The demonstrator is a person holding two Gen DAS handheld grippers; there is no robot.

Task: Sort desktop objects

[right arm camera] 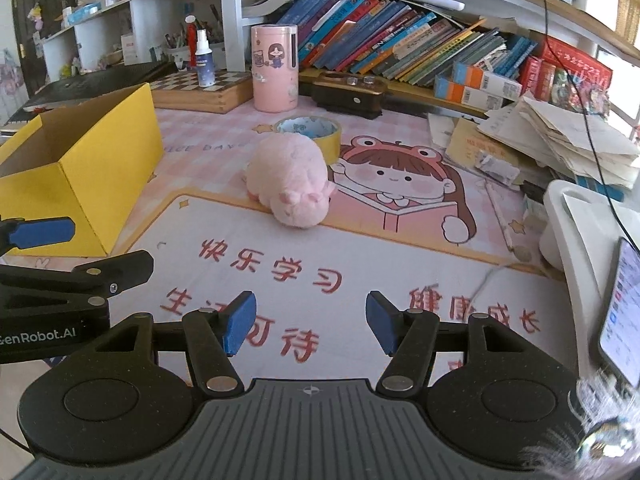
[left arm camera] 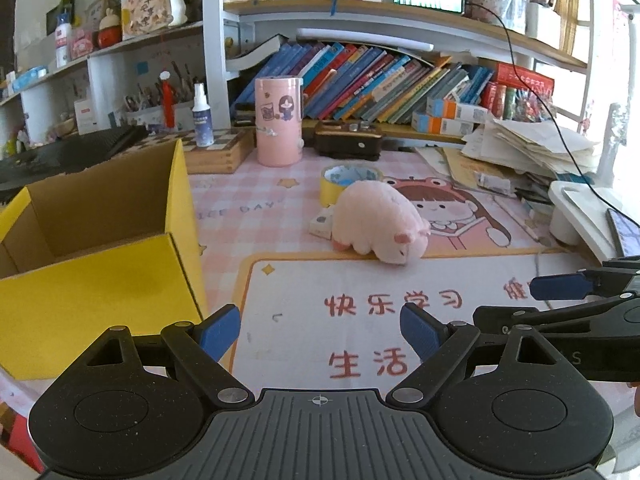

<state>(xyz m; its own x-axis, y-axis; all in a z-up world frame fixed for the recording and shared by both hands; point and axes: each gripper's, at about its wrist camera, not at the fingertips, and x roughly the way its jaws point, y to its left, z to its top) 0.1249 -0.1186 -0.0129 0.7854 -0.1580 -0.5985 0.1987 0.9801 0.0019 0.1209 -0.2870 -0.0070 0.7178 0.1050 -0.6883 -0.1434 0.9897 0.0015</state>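
A pink plush toy (left arm camera: 378, 226) lies on the printed desk mat (left arm camera: 320, 280), also in the right wrist view (right arm camera: 290, 186). A yellow tape roll (left arm camera: 344, 182) (right arm camera: 316, 132) stands just behind it. A small white box (left arm camera: 322, 224) lies against the plush's left side. An open yellow cardboard box (left arm camera: 96, 248) (right arm camera: 80, 168) stands at the left and looks empty. My left gripper (left arm camera: 320, 332) is open and empty, low over the mat's front. My right gripper (right arm camera: 310, 326) is open and empty beside it, to the right.
A pink cylinder container (left arm camera: 279, 120) and a dark case (left arm camera: 347, 140) stand at the back before the bookshelf (left arm camera: 380, 80). A chessboard box with a spray bottle (left arm camera: 203, 116) is at back left. Paper stacks (right arm camera: 560, 140), a white stand (right arm camera: 580, 216) and a phone (right arm camera: 622, 312) crowd the right.
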